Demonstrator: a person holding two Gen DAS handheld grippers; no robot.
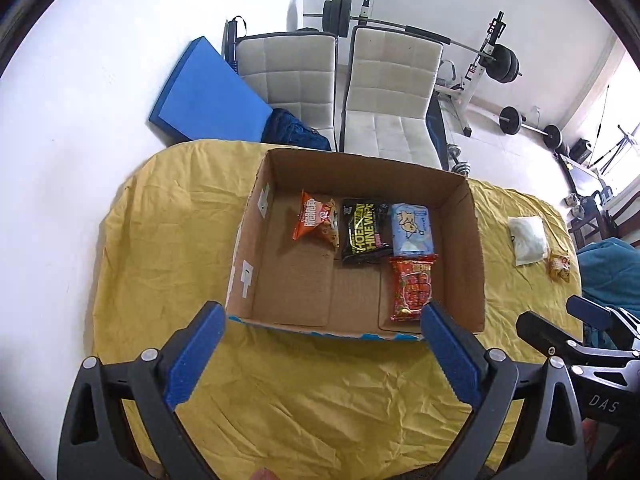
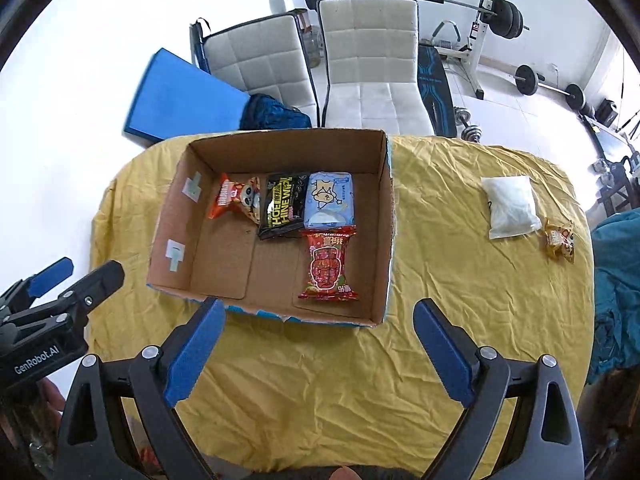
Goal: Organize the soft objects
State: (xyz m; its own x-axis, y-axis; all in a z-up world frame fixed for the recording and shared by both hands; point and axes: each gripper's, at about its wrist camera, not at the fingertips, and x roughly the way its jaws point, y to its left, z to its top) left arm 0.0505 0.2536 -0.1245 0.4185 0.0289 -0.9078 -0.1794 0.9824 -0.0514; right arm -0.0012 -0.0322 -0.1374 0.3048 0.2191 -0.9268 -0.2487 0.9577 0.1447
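An open cardboard box [image 1: 460,248] [image 2: 384,208] sits on the yellow cloth. Inside lie an orange snack bag [image 1: 316,220] [image 2: 236,200], a black wipes pack [image 1: 362,230] [image 2: 284,204], a light blue tissue pack [image 1: 412,230] [image 2: 330,200] and a red snack pack [image 1: 412,286] [image 2: 328,268]. A white pouch [image 1: 527,240] [image 2: 510,206] and a small yellow snack [image 1: 559,266] [image 2: 560,240] lie on the cloth to the right of the box. My left gripper [image 1: 322,312] is open and empty before the box's near wall. My right gripper [image 2: 320,312] is open and empty at the same wall.
The table under the yellow cloth [image 1: 320,400] [image 2: 460,280] has rounded edges. Two white chairs [image 1: 384,92] [image 2: 368,60], a blue mat [image 1: 204,92] and a dark blue bag [image 2: 272,114] stand behind it. Weight equipment [image 2: 496,16] is at the back right. Teal fabric [image 2: 616,280] lies right.
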